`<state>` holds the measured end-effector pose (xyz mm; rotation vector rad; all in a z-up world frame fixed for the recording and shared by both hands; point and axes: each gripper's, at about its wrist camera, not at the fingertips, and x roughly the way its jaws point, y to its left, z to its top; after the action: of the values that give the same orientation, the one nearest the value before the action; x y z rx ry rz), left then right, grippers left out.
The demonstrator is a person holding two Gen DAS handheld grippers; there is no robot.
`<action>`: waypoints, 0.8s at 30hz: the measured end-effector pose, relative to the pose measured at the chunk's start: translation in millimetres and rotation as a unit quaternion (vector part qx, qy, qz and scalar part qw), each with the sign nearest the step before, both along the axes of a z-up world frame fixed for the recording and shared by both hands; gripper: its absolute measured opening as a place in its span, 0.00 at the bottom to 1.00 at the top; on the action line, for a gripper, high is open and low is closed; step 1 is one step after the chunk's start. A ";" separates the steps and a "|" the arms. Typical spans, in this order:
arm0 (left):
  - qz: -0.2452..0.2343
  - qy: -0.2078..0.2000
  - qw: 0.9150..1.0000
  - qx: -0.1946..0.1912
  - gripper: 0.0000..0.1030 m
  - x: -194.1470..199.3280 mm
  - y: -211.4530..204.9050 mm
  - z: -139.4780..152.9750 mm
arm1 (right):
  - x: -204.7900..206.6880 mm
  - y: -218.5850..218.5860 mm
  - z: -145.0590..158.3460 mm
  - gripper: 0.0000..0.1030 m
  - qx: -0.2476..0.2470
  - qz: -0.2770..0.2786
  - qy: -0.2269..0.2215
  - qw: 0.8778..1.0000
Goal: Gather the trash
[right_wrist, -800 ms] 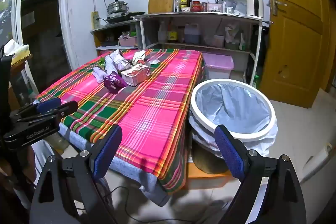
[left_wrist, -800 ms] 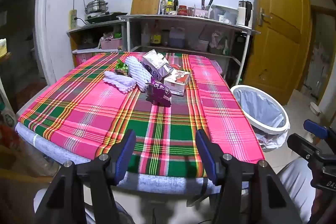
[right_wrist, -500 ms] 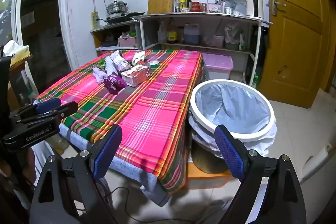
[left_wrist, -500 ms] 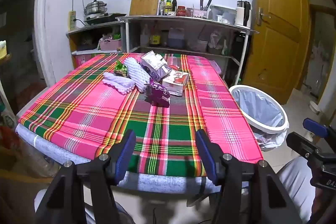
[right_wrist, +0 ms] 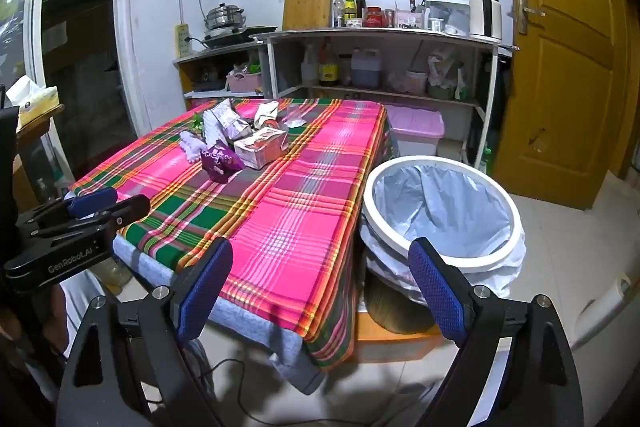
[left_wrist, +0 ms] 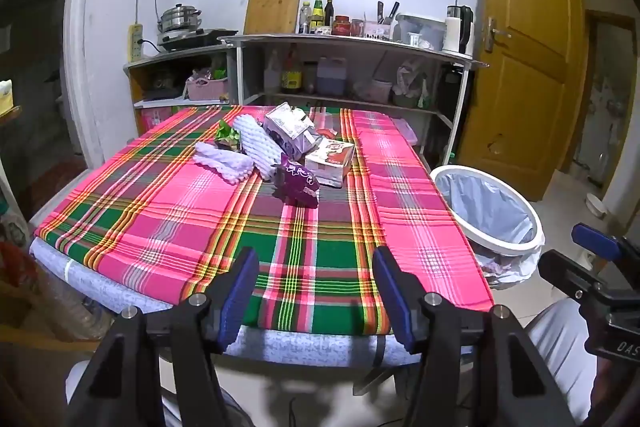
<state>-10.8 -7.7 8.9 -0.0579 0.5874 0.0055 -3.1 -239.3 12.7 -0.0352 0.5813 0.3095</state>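
A pile of trash lies at the far middle of the plaid-covered table (left_wrist: pixel 168 227): a purple snack wrapper (left_wrist: pixel 298 183), a red-and-white carton (left_wrist: pixel 331 157), a crumpled purple box (left_wrist: pixel 290 131) and white foam sleeves (left_wrist: pixel 226 159). The same heap shows in the right wrist view, with the purple wrapper (right_wrist: pixel 220 159) in front. A white-rimmed bin (right_wrist: pixel 442 215) with a pale liner stands right of the table; its rim (left_wrist: pixel 492 243) also shows in the left wrist view. My left gripper (left_wrist: pixel 314 293) hangs open over the near table edge. My right gripper (right_wrist: pixel 320 281) is open and empty between table and bin.
Shelves (left_wrist: pixel 360 43) with bottles, a cutting board and a kettle line the back wall. A cooker with a steel pot (left_wrist: pixel 178 21) sits at the back left. A yellow door (right_wrist: pixel 568 47) is on the right. A pink-lidded box (right_wrist: pixel 416 125) stands behind the bin.
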 end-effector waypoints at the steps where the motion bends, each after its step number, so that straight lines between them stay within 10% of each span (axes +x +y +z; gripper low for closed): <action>1: 0.000 -0.001 1.000 0.001 0.57 -0.7 -0.7 0.5 | -0.3 0.1 0.5 0.87 0.000 0.000 -0.001 1.000; 24: -0.002 -0.007 1.000 0.001 0.57 -5.1 -6.7 8.6 | -3.8 1.3 4.4 0.87 0.000 0.000 -0.005 1.000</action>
<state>-15.9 -14.4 17.6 -0.0554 0.5743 0.0009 -6.9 -238.0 17.1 -0.0363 0.5719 0.3100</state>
